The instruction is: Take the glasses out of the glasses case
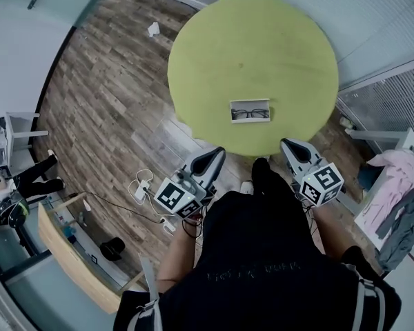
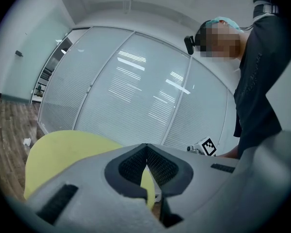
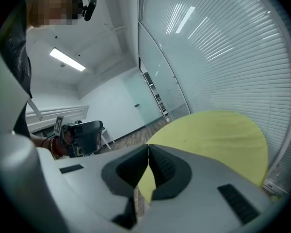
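- One round yellow-green table (image 1: 262, 47) on a wood-plank floor (image 1: 103, 95); glass partition walls with blinds behind it.
- One glasses case (image 1: 250, 111), white, rectangular and lying open, near the table edge closest to the person.
- One pair of glasses (image 1: 250, 114), dark-framed, lying inside the case. Nothing touches case or glasses.
- Two grippers, both held low by the person's body, short of the table edge and well apart from the case.
- Left gripper (image 1: 217, 154): its own view has the two jaws pressed tip to tip, nothing between them (image 2: 146, 147); table edge beyond.
- Right gripper (image 1: 288, 143): same, jaws closed together on nothing (image 3: 148, 147), table top beyond.
- Two marker cubes, one per gripper: left (image 1: 176, 195), right (image 1: 321, 183).
- Person (image 1: 262, 267) in a dark top, seen from above.
- Floor items: one white crumpled scrap (image 1: 154, 28) beyond the table; one white power strip (image 1: 141, 192) with cables left of the left gripper.
- Right edge: two garments hanging, one pink (image 1: 393, 167), one grey (image 1: 400, 226).
- Far left: what looks like a second person's legs (image 1: 38, 174) in dark trousers; too small at the frame edge to be sure.
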